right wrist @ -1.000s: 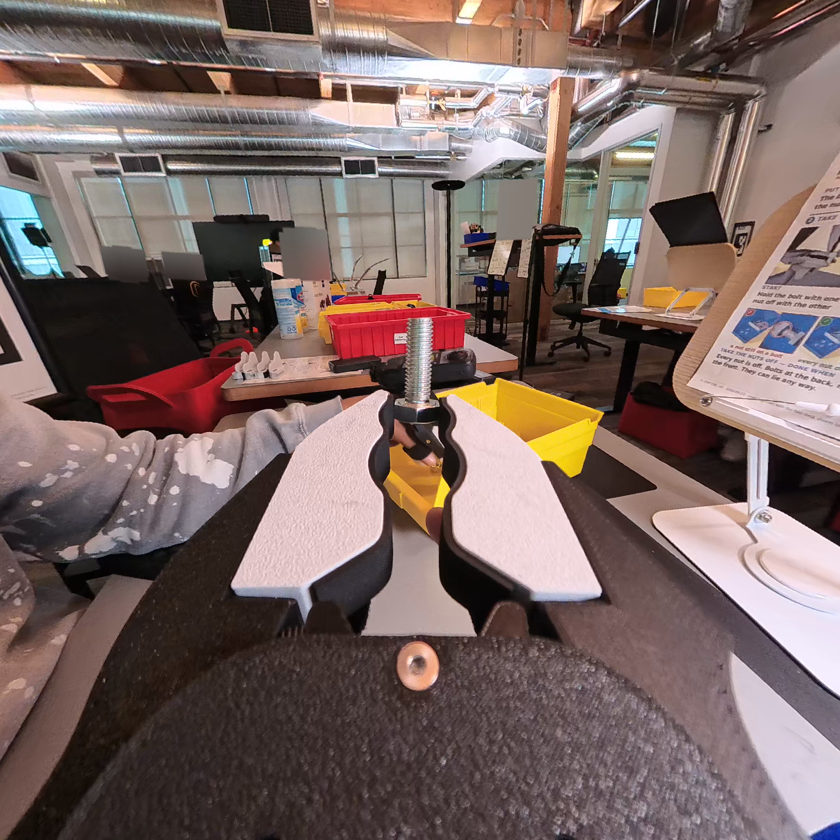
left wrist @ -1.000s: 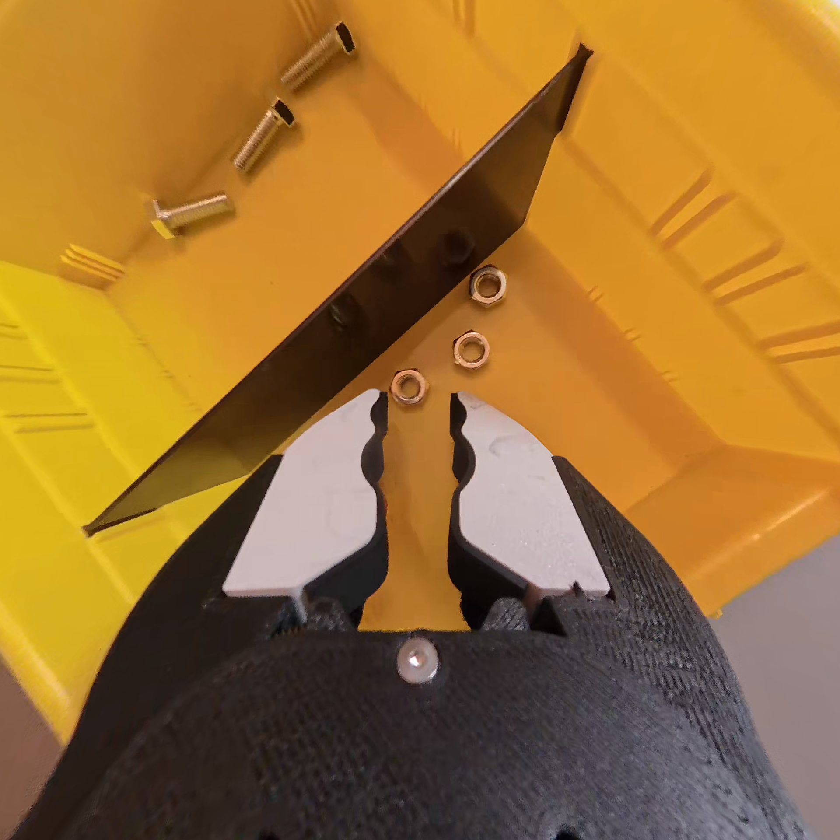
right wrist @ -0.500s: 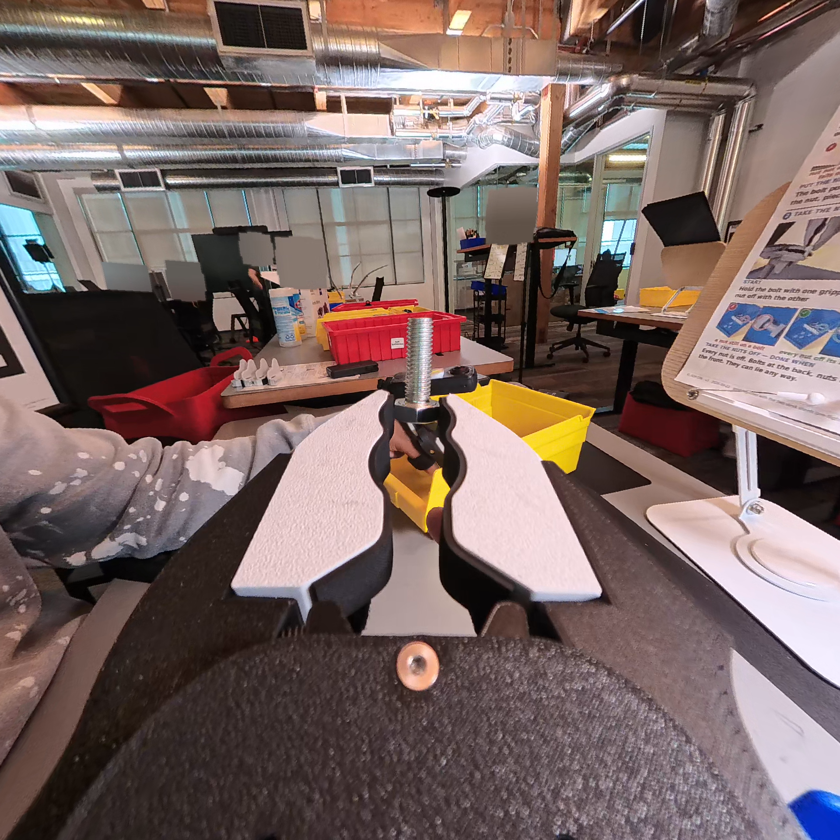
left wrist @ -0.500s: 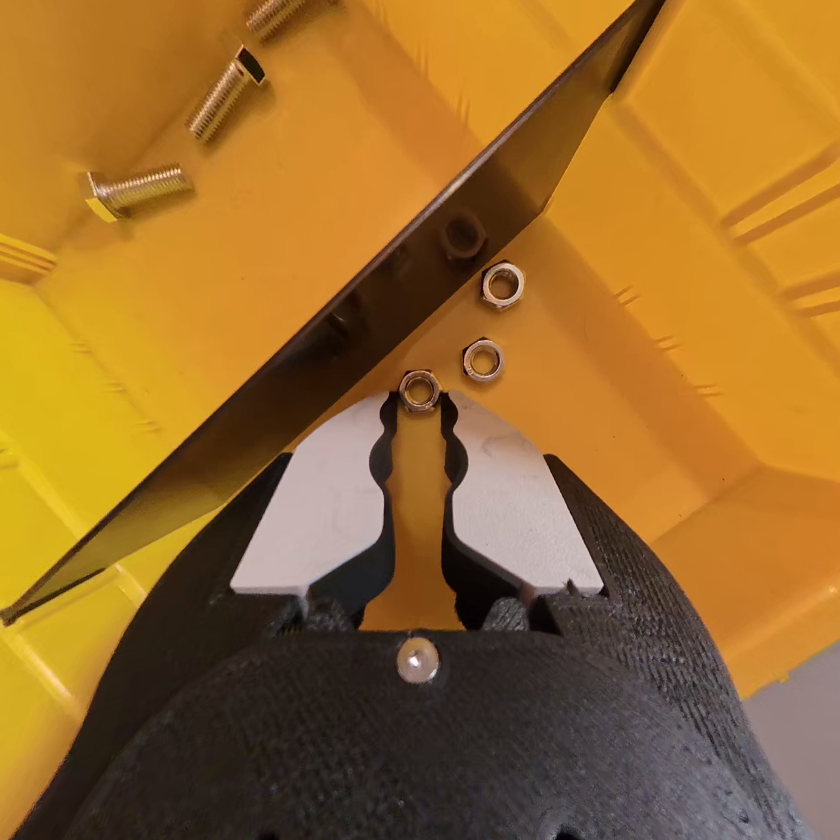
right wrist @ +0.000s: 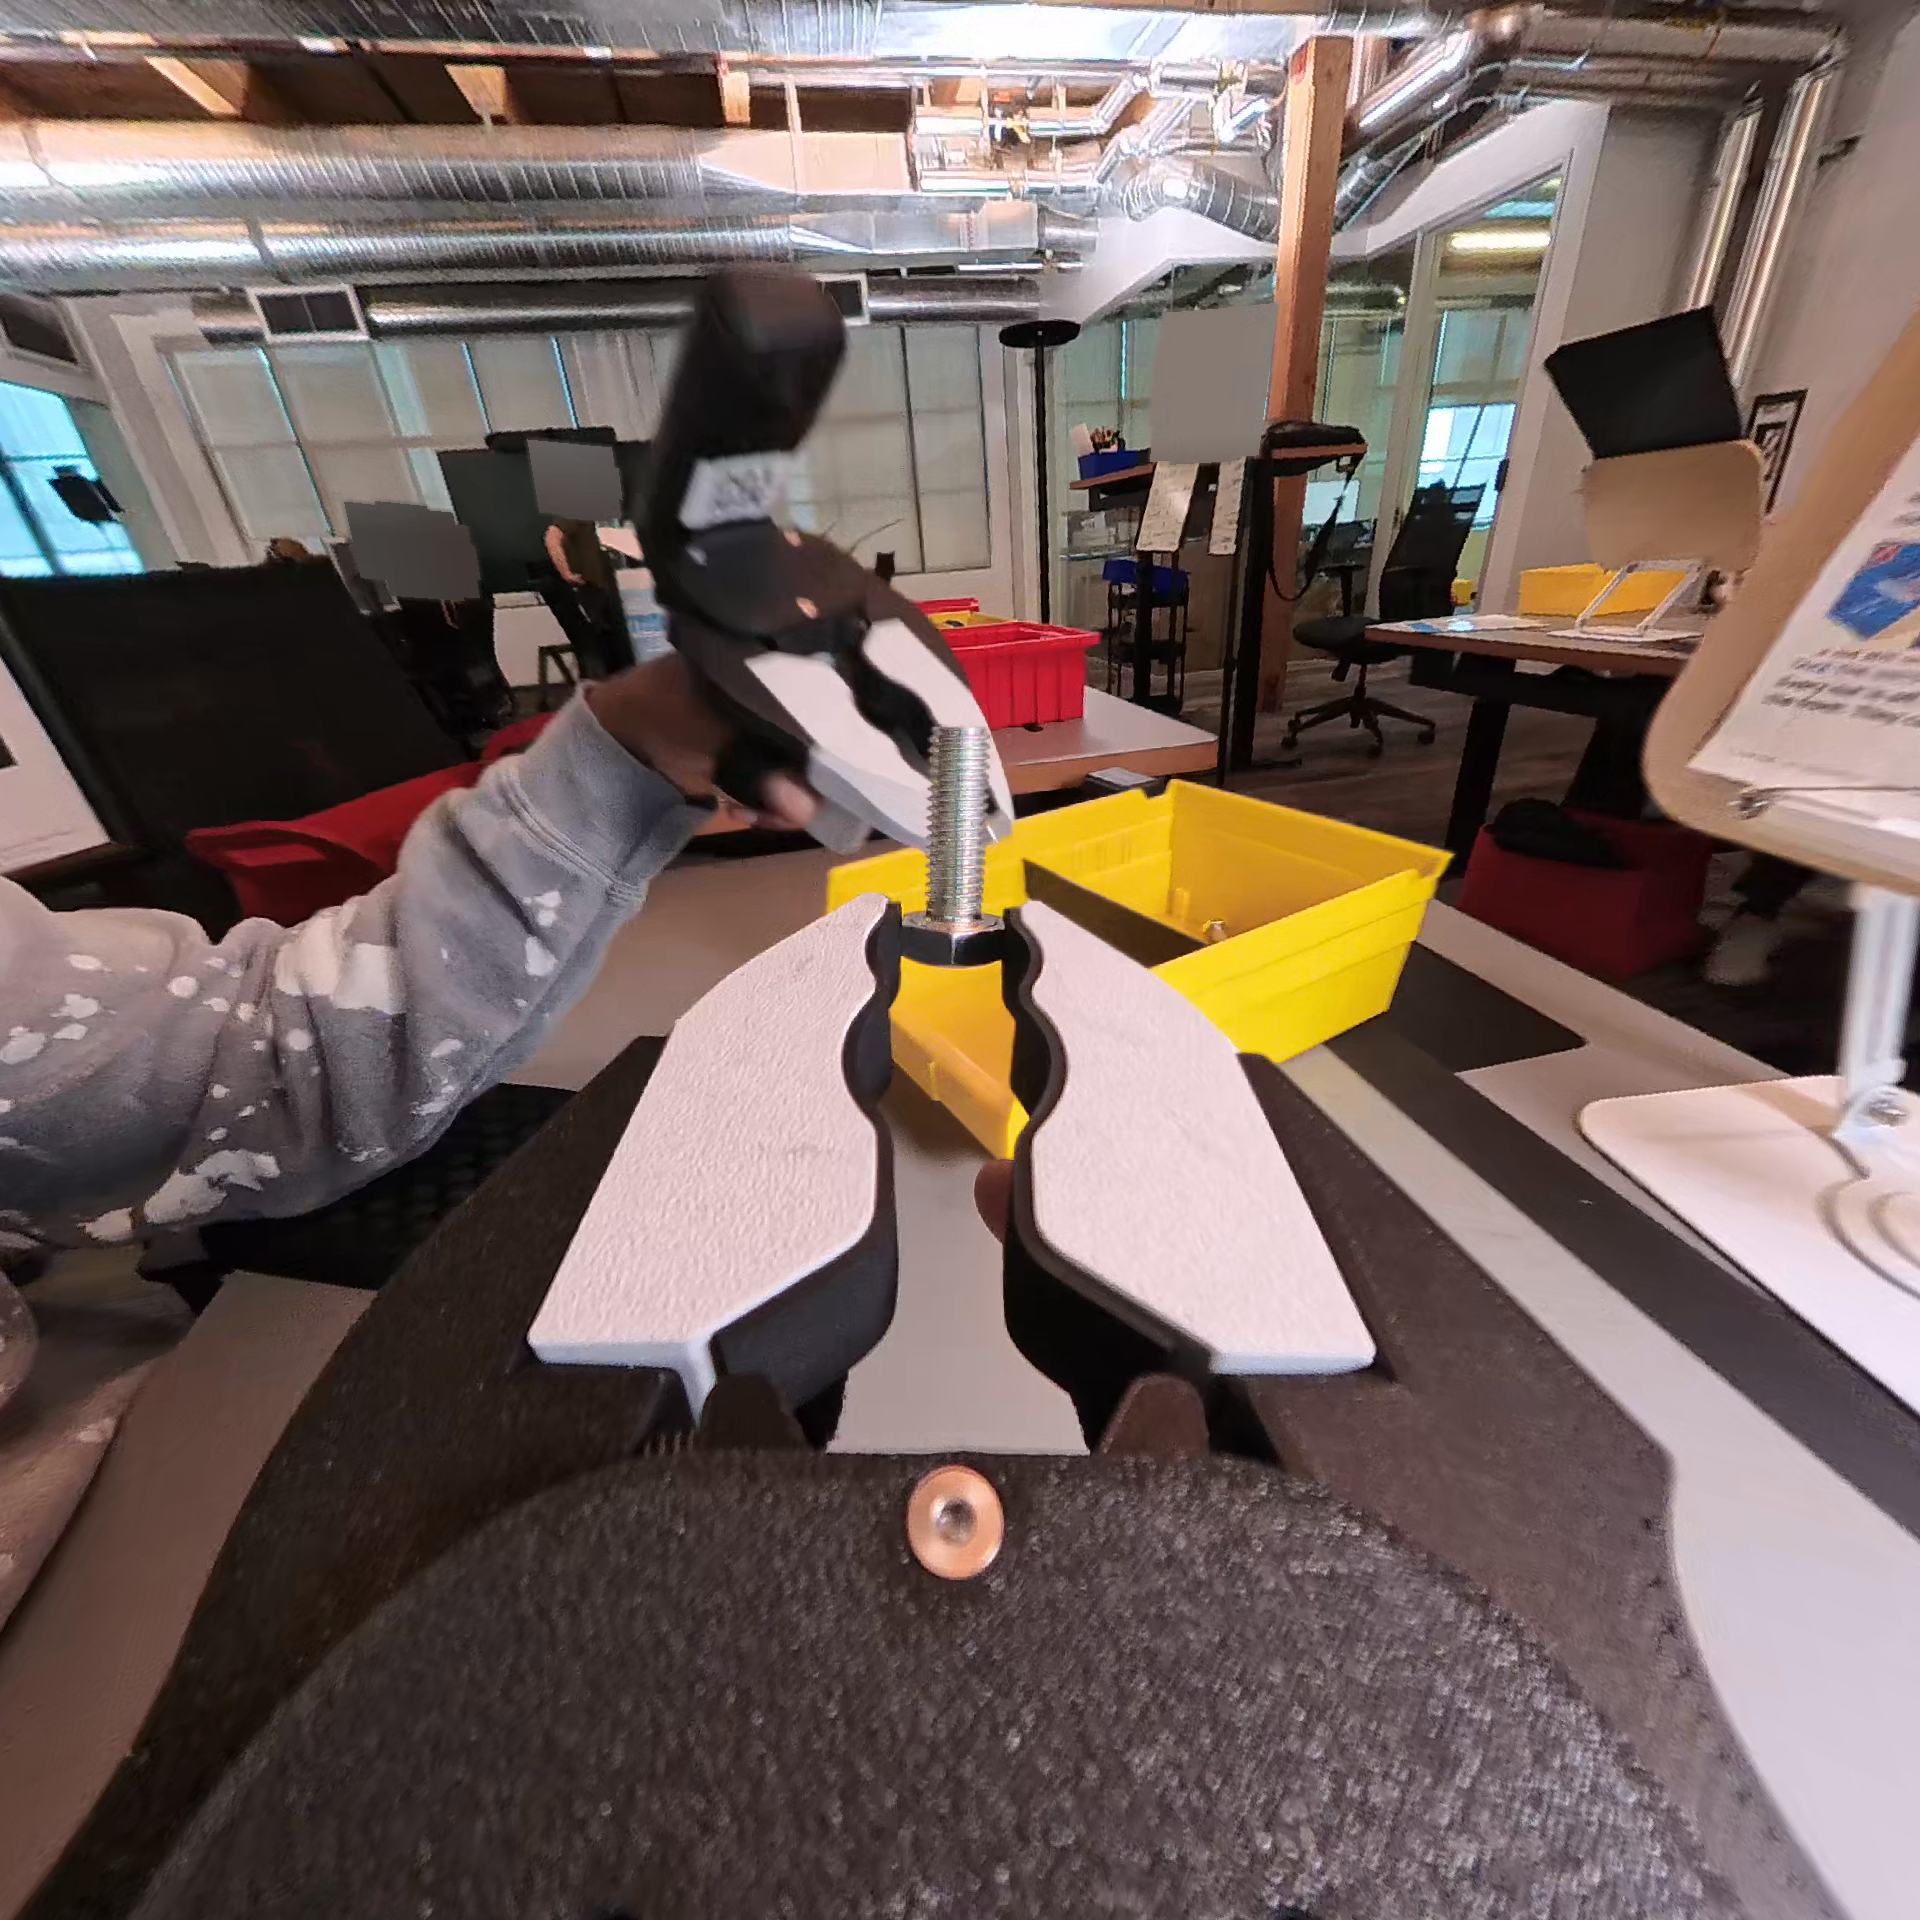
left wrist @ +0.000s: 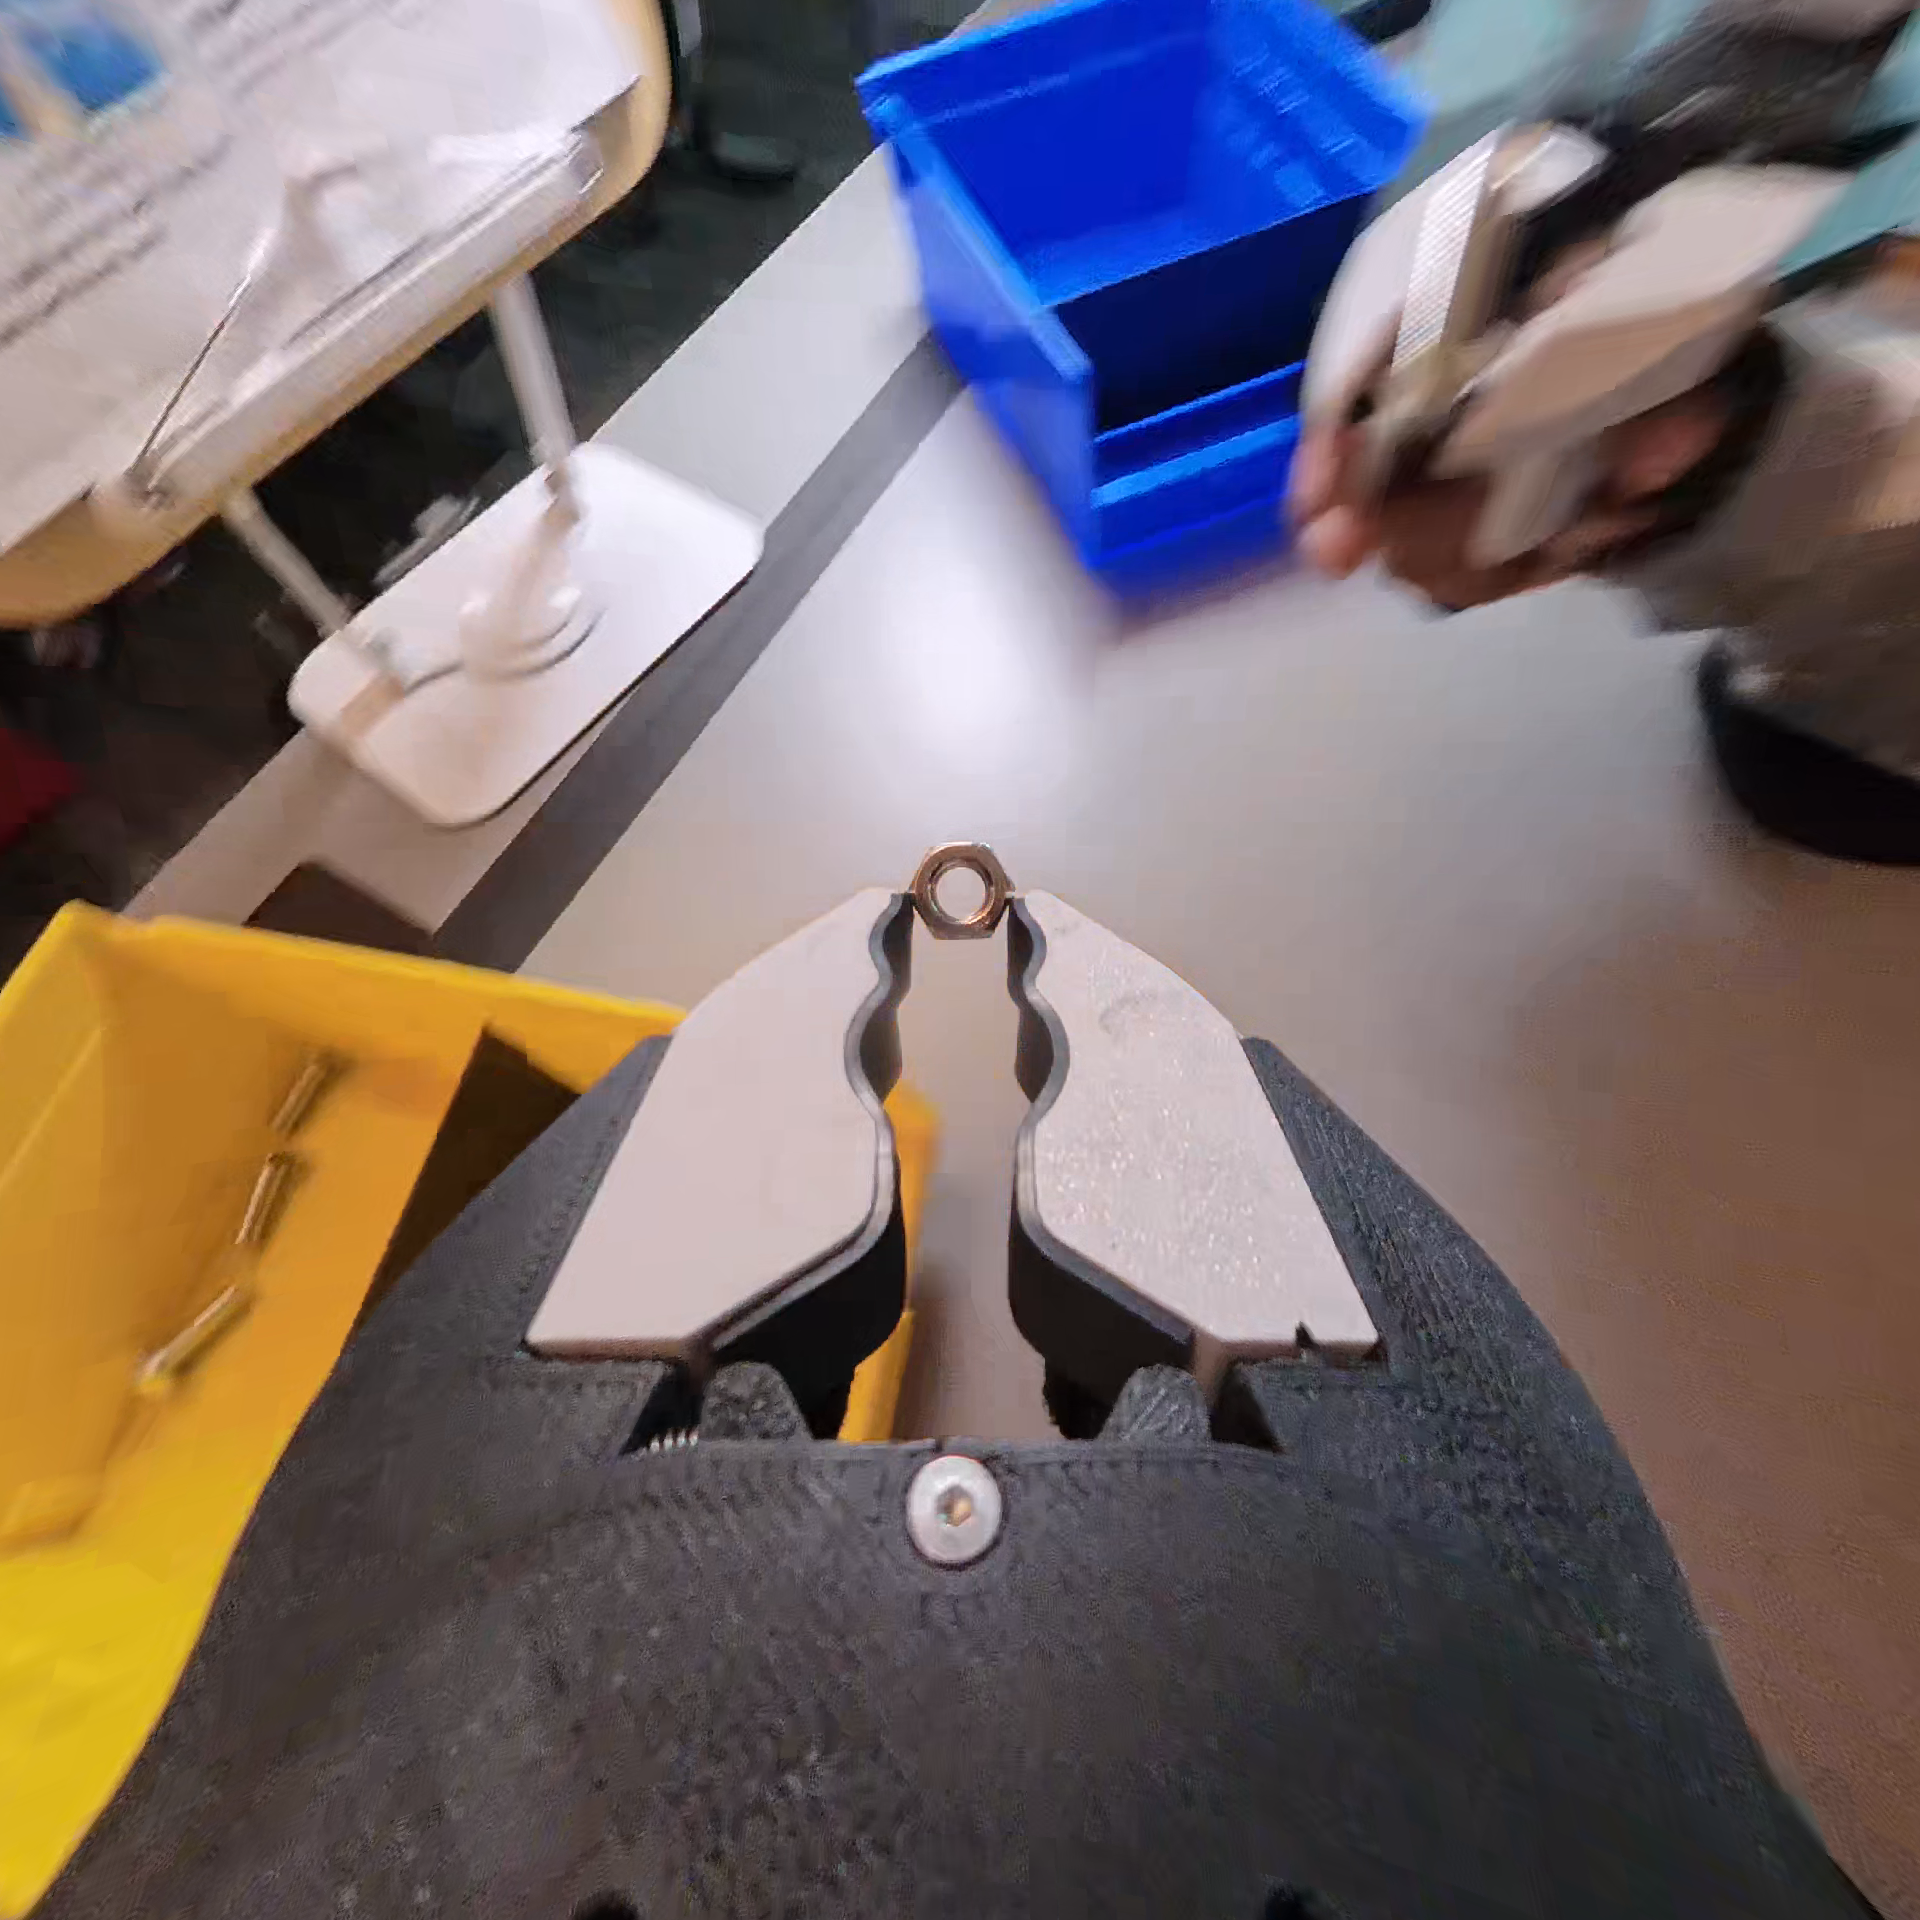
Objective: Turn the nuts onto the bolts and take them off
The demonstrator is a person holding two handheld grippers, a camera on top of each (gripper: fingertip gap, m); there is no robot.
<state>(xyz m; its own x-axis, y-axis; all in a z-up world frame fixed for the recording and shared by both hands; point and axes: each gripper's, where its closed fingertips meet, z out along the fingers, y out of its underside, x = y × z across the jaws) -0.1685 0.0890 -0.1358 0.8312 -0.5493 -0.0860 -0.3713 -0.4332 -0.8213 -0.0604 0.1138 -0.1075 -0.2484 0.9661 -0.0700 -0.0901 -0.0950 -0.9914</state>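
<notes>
Left gripper (left wrist: pixel 957 914) jaws clamp a nut (left wrist: pixel 957 896); right gripper (right wrist: pixel 953 940), at 1 o'clock, clamps an upright bolt (right wrist: pixel 958 831) by its head

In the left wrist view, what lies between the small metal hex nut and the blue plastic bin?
Only bare grey tabletop lies between the hex nut and the blue bin.

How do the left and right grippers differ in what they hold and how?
The left gripper pinches a small nut at its fingers' tips, bore facing the camera; the right gripper clamps a bolt by its hex head, thread upright. The nut is short and hollow; the bolt long and threaded. Both grippers are shut.
</notes>
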